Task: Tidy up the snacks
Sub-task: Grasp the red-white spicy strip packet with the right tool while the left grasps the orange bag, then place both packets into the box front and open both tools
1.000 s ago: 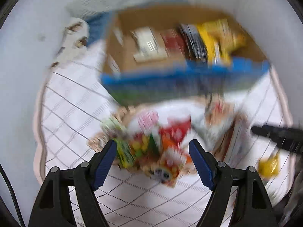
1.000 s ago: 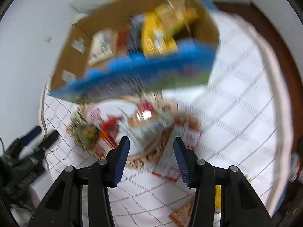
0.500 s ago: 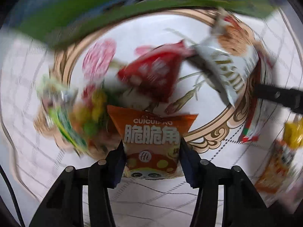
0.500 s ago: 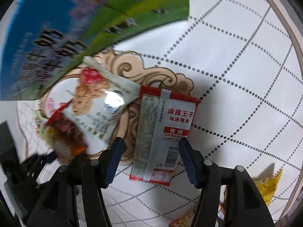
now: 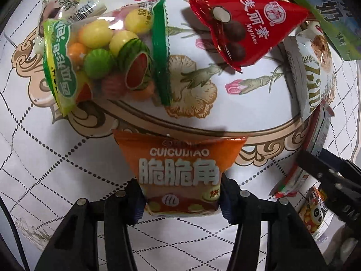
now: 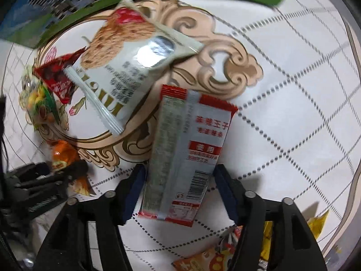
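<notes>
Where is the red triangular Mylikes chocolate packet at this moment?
In the left wrist view the red Mylikes packet lies upper right on the floral medallion of the tablecloth, between the watermelon gum bag and the white oat snack packet.

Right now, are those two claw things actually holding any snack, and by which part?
Left gripper: orange snack packet, fingers pressing its lower side edges. Right gripper: red-and-white packet, lower half between its fingers; contact unclear.

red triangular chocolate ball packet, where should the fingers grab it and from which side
Grip the red triangular packet at its flat sealed tip on the right, coming in from the right across the floral tabletop. The middle looks puffed by the chocolate balls, so the fingers would likely slip there, while the crimped corner is thin. The watermelon gum bag lies apart on the left, leaving room.
</notes>
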Demonstrator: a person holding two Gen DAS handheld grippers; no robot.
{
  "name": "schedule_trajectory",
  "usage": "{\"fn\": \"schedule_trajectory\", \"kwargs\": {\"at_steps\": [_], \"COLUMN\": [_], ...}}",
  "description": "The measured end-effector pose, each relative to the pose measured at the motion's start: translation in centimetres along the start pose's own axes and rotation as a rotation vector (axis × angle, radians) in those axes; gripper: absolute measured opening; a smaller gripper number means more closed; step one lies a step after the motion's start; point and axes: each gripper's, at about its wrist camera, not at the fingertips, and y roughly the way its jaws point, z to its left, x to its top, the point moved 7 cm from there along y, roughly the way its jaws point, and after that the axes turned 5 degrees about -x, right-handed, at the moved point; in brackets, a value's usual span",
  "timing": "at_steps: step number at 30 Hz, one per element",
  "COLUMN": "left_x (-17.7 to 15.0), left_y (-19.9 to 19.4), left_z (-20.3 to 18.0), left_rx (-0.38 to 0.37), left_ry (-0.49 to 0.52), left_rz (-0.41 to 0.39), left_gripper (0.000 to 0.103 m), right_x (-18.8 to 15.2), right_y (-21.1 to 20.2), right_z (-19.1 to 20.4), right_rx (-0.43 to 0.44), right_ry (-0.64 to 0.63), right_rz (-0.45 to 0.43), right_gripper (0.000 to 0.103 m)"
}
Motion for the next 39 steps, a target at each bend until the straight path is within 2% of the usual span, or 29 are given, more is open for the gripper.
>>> {"fn": "schedule_trajectory", "kwargs": {"at_steps": [5,7,11,14,19,23,26,30,34,38,39], "left_x": [-1.6,-2.3,-2.9,-2.9,-2.9,-3.2,-3.0,-1.7,1.2,6.5,7.5], "left_y": [-0.4,-0.6,-1.7,-2.7,-4.7,-7.8,-11.7,-17.1,-21.9,-25.6,-25.5], "left_z": [-0.5,-0.7,-2.1,-3.0,-4.3,-5.8,-7.4,-9.3,-9.6,-9.1,-8.6], "left_rx": [0.002,0.018,0.045,0.045,0.012,-0.031,-0.081,-0.142,-0.202,-0.172,-0.166], "left_ry": [-0.018,-0.012,0.005,0.028,0.058,0.082,0.101,0.133,0.169,0.196,0.194], "left_rz": [-0.040,-0.055,-0.075,-0.091,-0.113,-0.151,-0.203,-0.281,-0.331,-0.384,-0.392], "left_gripper": [0.049,0.048,0.045,0.045,0.045,0.045,0.045,0.045,0.045,0.045,0.045], "right_x": [0.2,0.4,0.2,-0.5,-2.0,-2.9,-3.4,-2.2,0.6,5.6,7.4], "right_y": [0.2,0.9,1.1,0.5,-1.2,-3.9,-6.8,-11.7,-17.6,-22.3,-23.3], "right_z": [-1.9,-1.0,-0.2,1.0,2.4,2.2,2.6,2.9,2.9,4.2,4.6], "right_rx": [0.008,-0.015,-0.042,-0.029,0.018,0.058,0.095,0.152,0.229,0.240,0.235], "right_ry": [0.062,0.059,0.045,0.022,-0.016,-0.041,-0.064,-0.074,-0.069,-0.097,-0.103], "right_rz": [-0.007,-0.013,-0.061,-0.079,-0.113,-0.140,-0.172,-0.235,-0.295,-0.385,-0.409], "right_gripper": [0.071,0.072,0.054,0.049,0.048,0.048,0.048,0.048,0.048,0.048,0.048]}}
